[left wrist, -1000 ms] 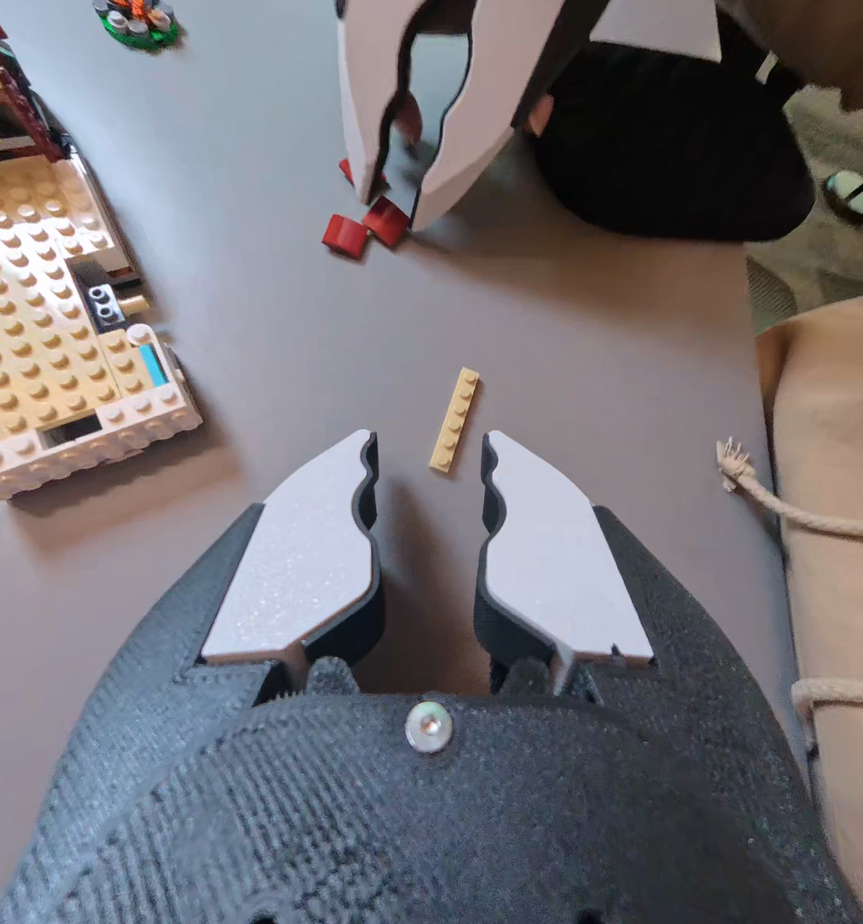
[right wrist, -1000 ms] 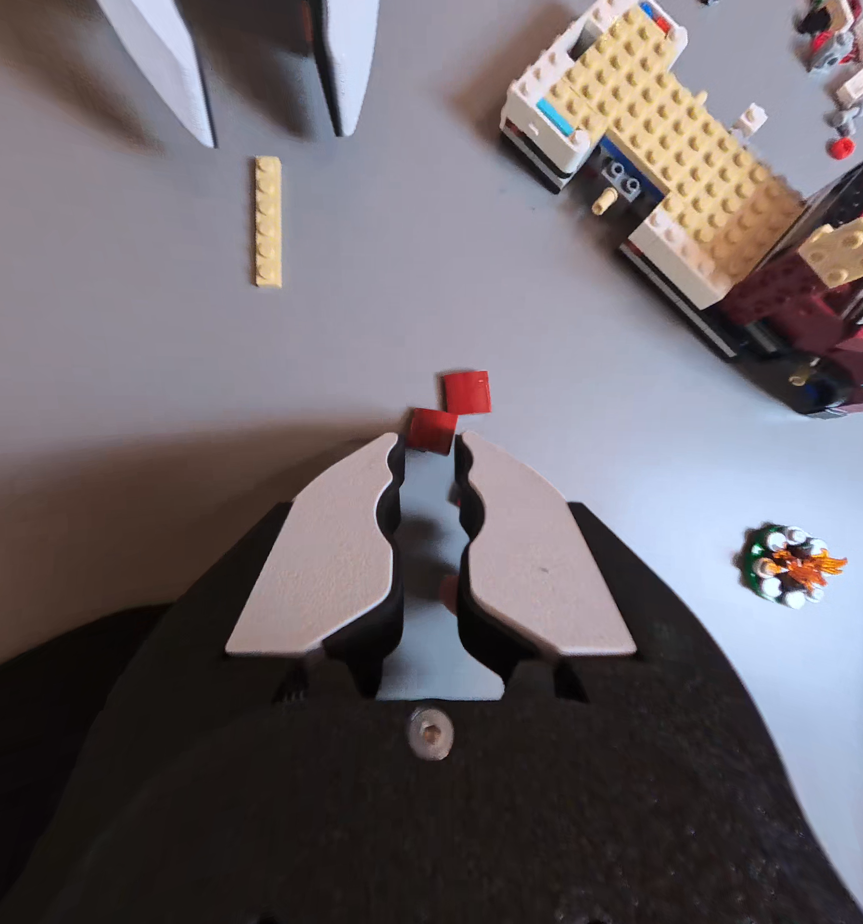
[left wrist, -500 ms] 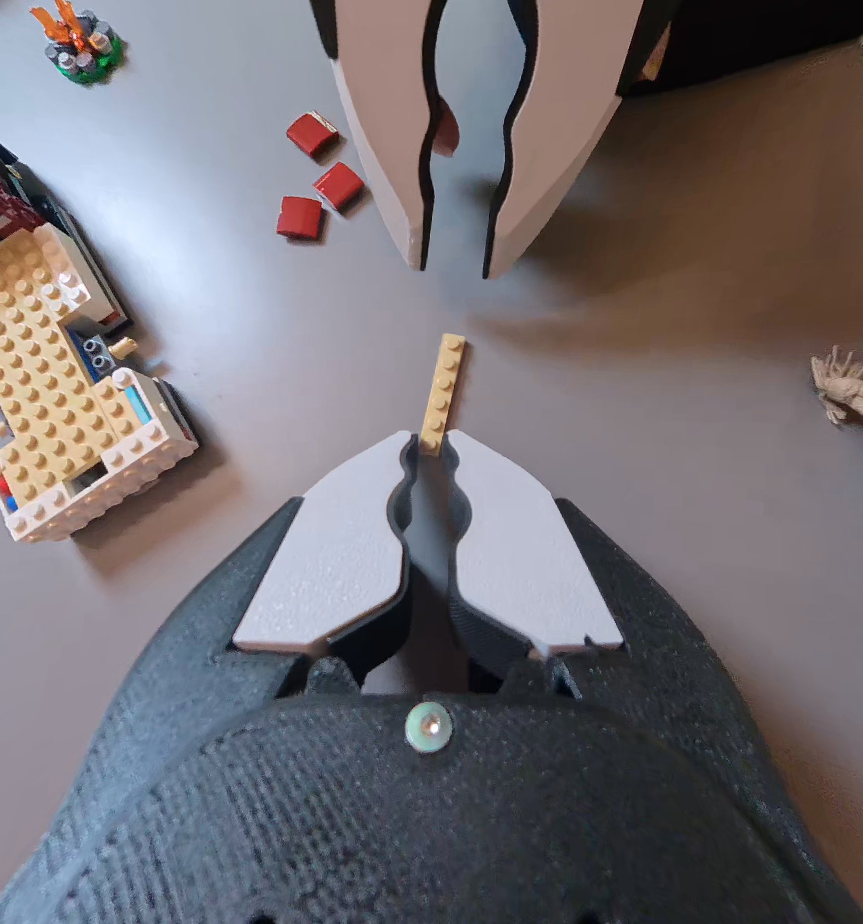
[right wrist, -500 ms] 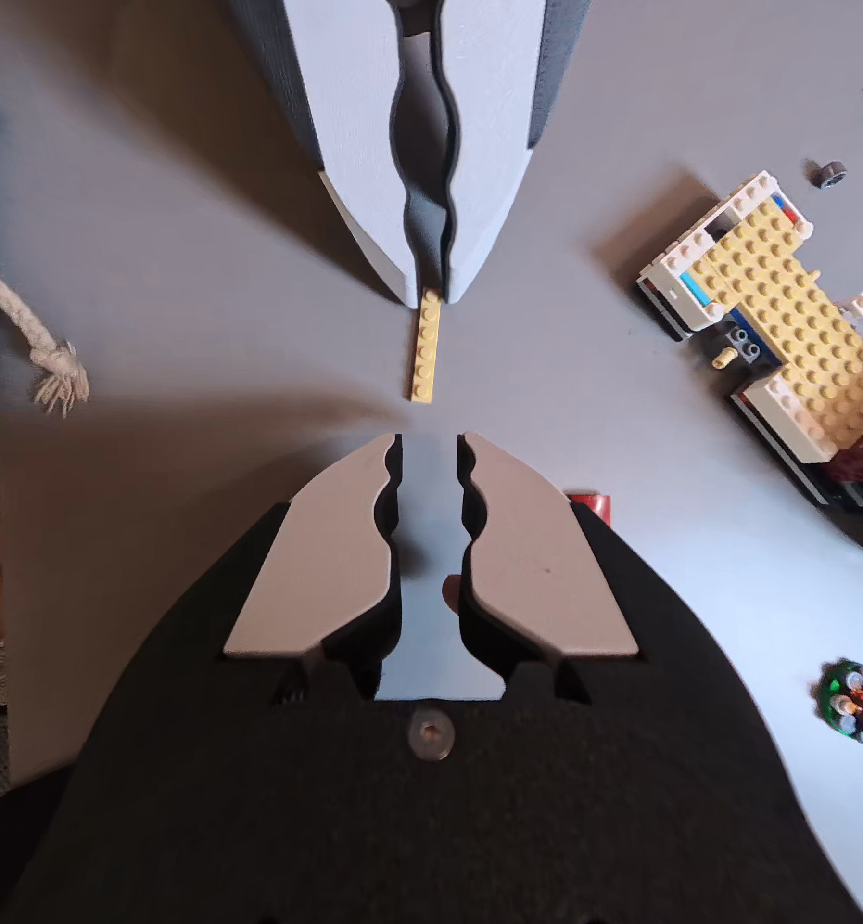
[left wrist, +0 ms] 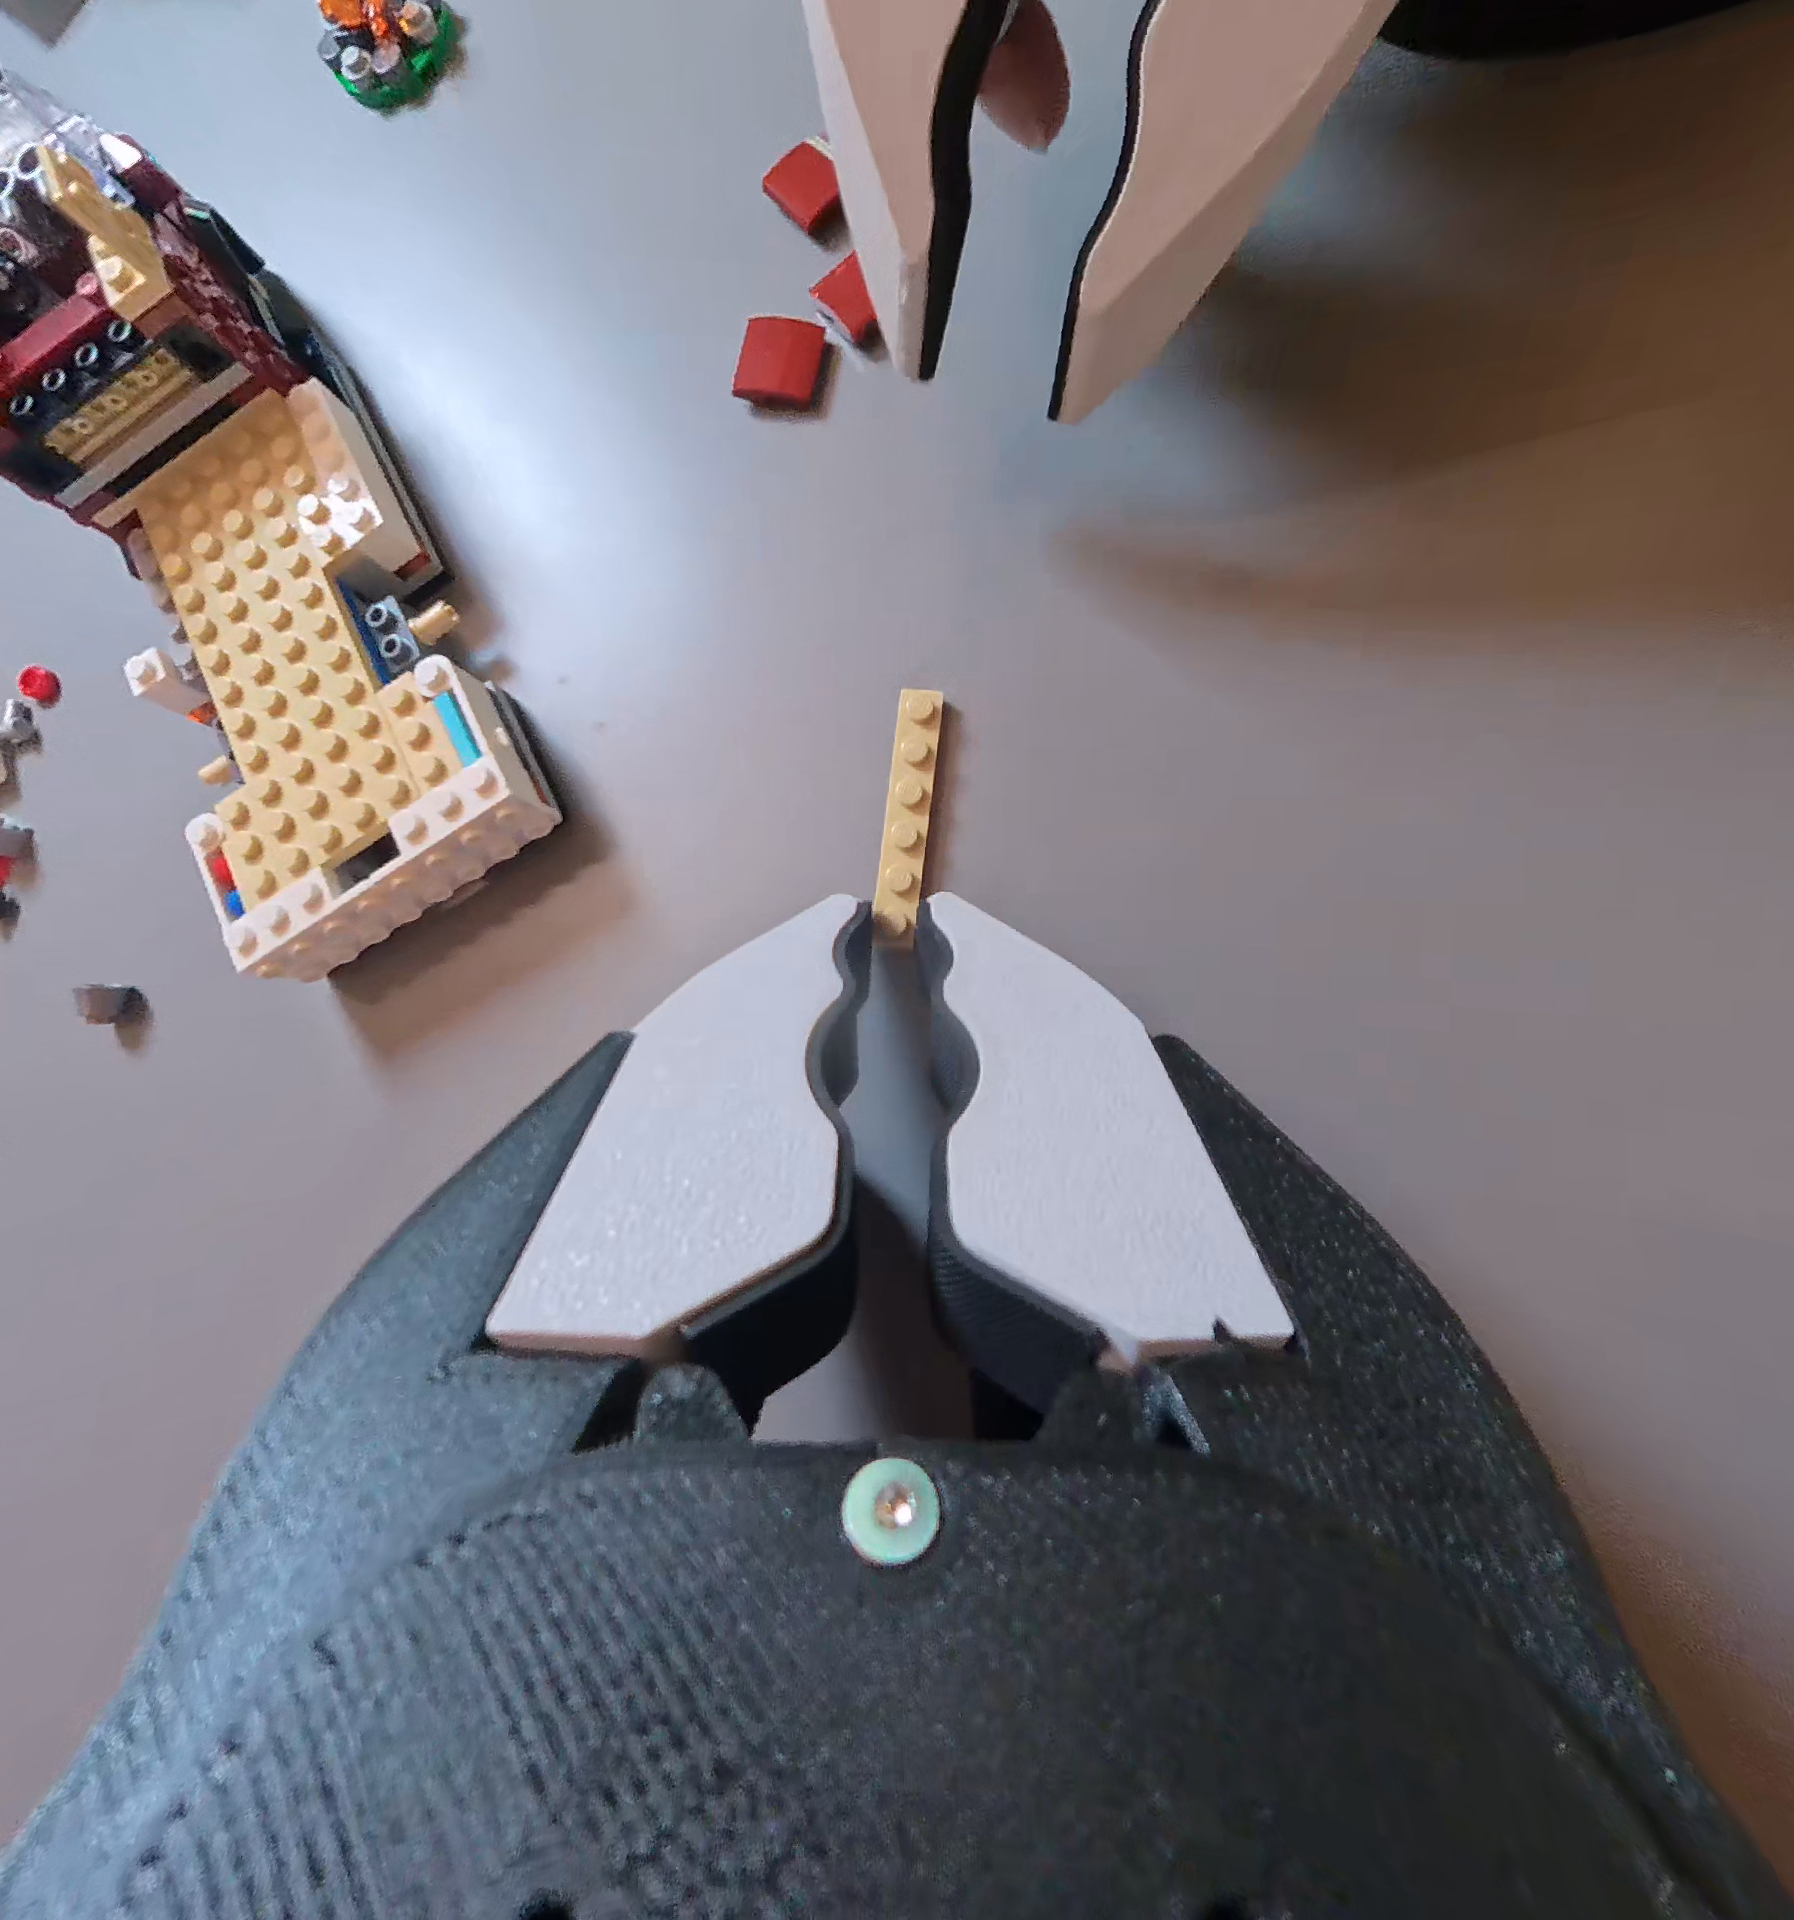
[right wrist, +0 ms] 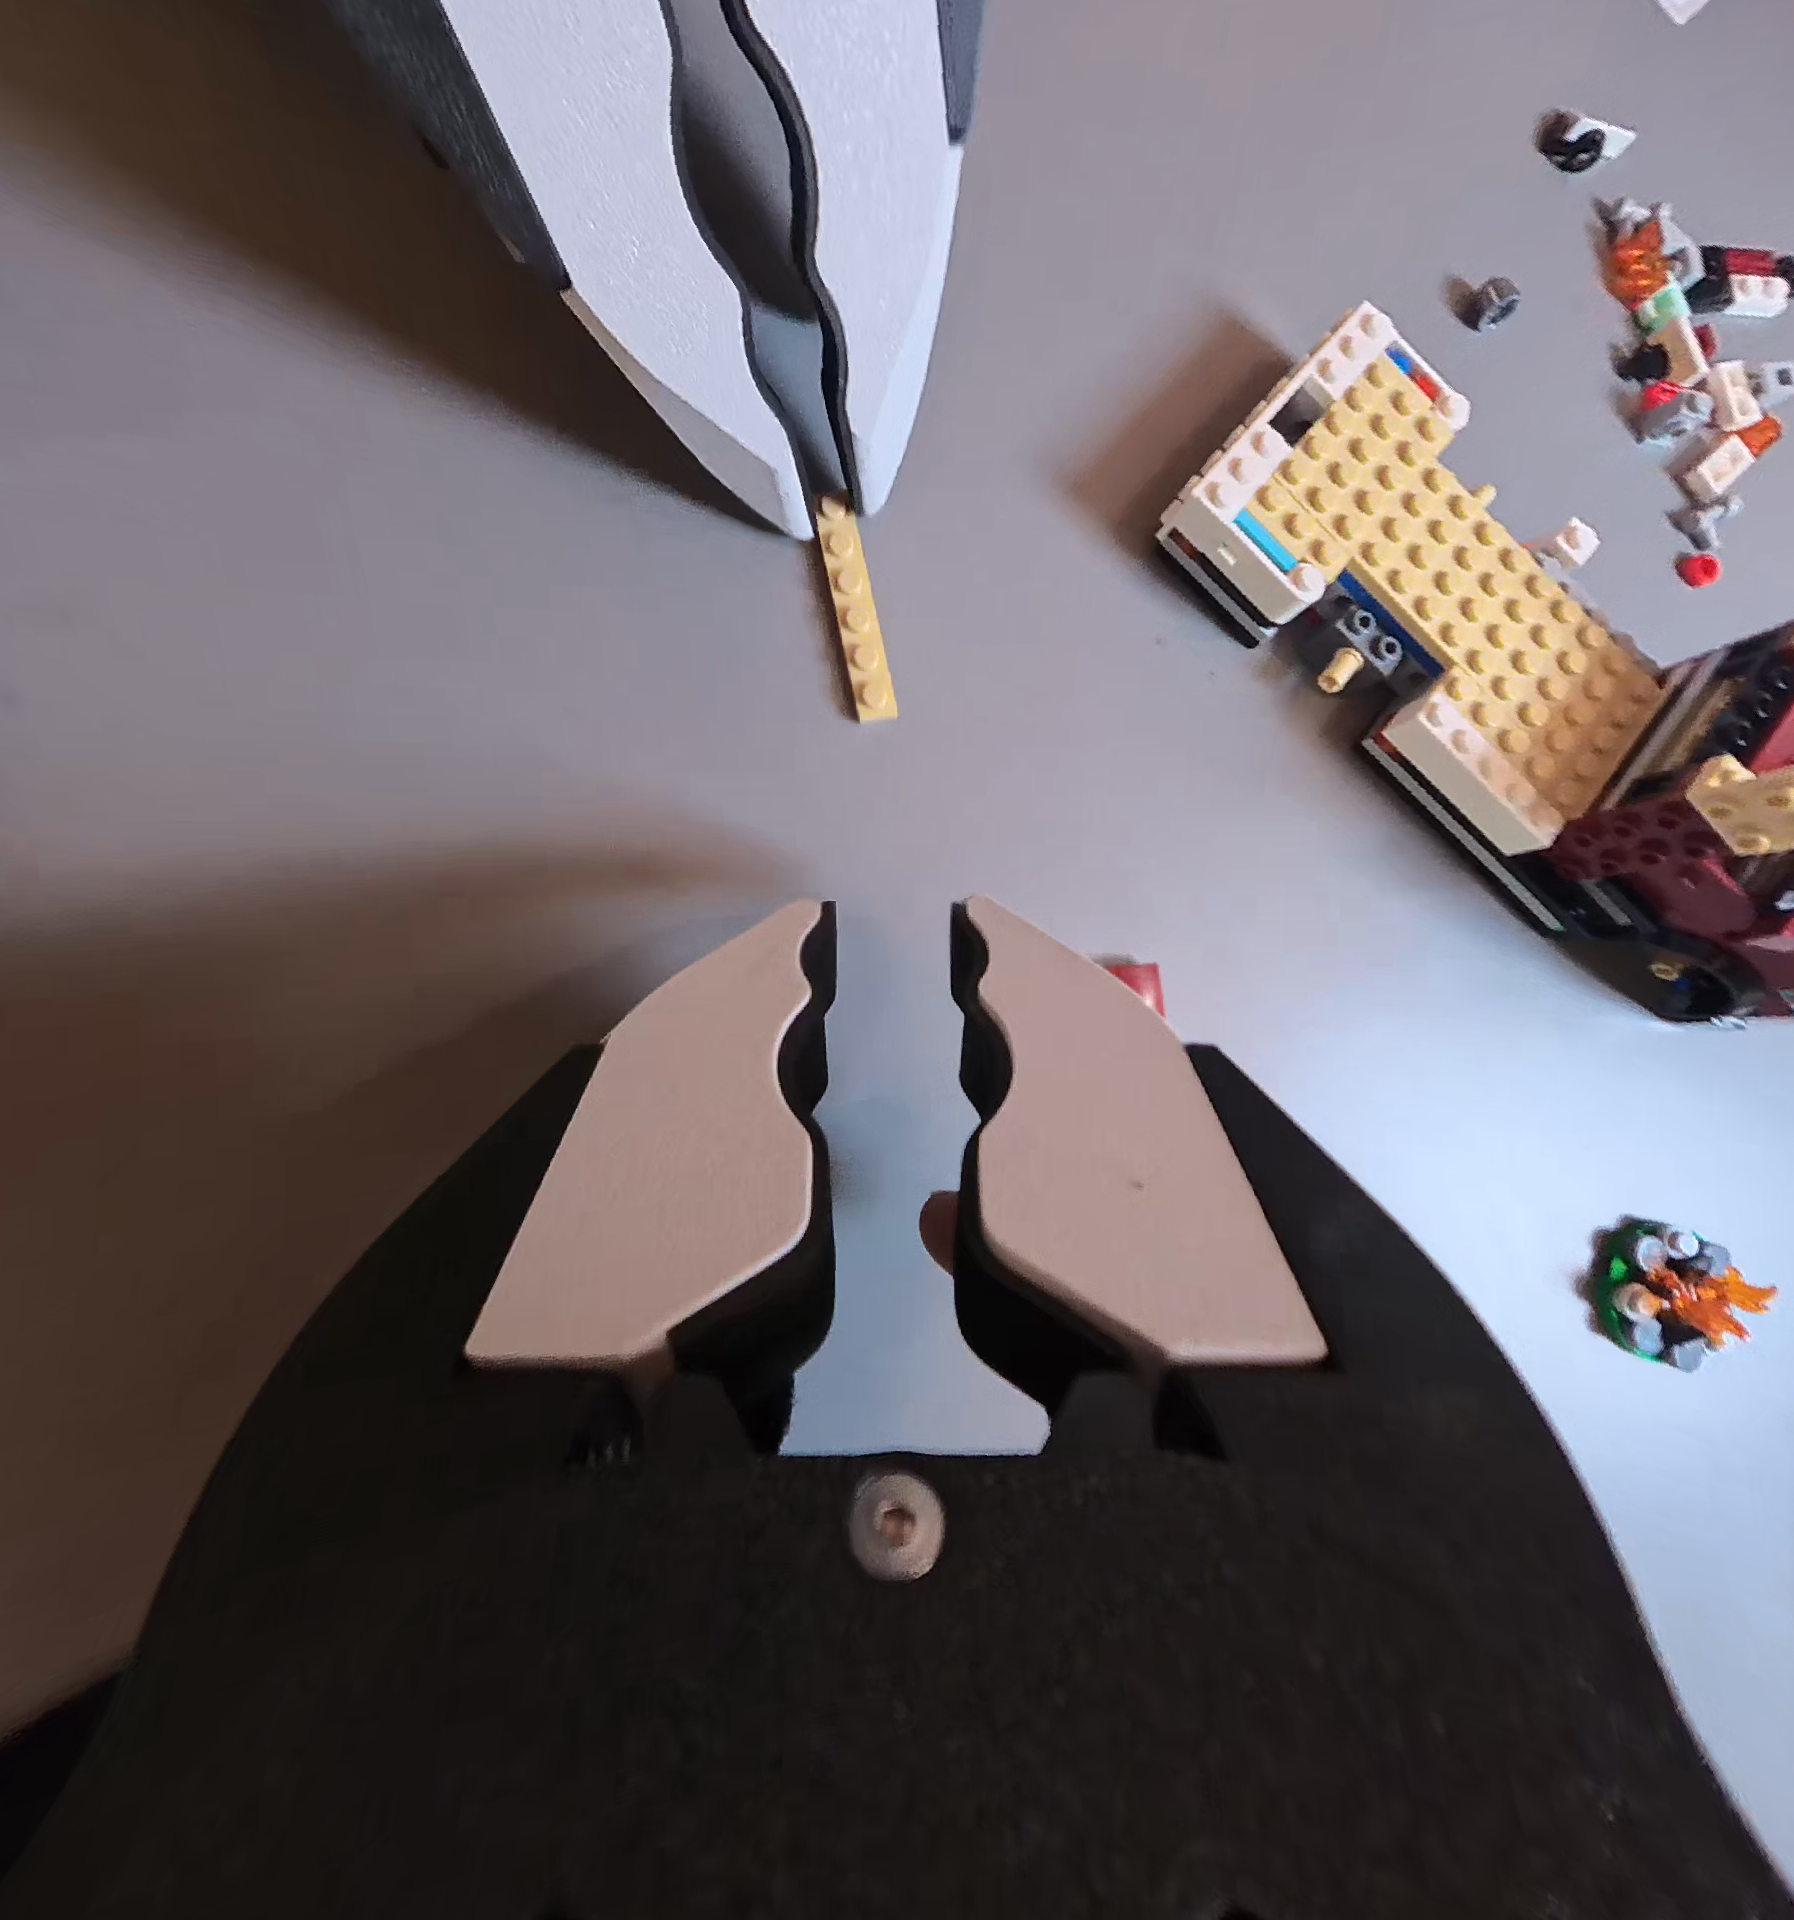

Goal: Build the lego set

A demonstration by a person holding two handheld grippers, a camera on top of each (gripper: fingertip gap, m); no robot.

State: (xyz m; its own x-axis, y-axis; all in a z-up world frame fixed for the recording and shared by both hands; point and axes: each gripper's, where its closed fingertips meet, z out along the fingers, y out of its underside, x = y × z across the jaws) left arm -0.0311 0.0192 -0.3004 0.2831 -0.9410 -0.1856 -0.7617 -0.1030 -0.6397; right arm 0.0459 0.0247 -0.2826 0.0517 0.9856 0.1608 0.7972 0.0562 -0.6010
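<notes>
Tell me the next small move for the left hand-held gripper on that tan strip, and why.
Probably lift it slightly. The left hand-held gripper pinches only the near end of the tan strip, the rest reaching out low over the grey table, and the right hand-held gripper waits open opposite.

Your left tongs [left wrist: 895, 920] pinch the near end of a slim tan one-by-six stud plate [left wrist: 909, 800], both tips pressed on its sides. The plate lies studs up, pointing straight away over the grey surface [left wrist: 1392, 831]. Your right tongs [right wrist: 893, 914] stand parted with nothing between them, facing the plate's free end.
</notes>
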